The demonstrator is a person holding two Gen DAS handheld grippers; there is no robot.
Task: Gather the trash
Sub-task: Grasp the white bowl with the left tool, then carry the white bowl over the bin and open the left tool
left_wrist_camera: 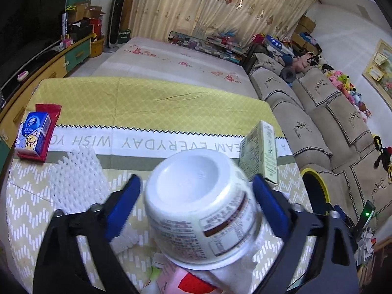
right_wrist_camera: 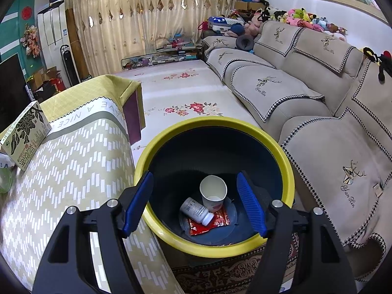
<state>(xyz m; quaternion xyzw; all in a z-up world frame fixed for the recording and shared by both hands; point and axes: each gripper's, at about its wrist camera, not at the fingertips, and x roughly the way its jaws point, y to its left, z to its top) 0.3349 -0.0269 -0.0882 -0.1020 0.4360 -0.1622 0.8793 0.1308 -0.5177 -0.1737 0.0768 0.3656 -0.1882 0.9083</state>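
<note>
While the left gripper (left_wrist_camera: 196, 196) stands apart around an upturned tub (left_wrist_camera: 201, 208), the right gripper (right_wrist_camera: 194, 203) gapes empty over the bin (right_wrist_camera: 289, 169) beside the table (right_wrist_camera: 73, 171) edge.

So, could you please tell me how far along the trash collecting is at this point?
Done: a paper cup, a small bottle and a red wrapper lie in the yellow-rimmed bin. In hand: the left gripper straddles a white tub, grip unclear. The right gripper is open over the bin. Left: foam netting, tissue pack, green box.
</note>
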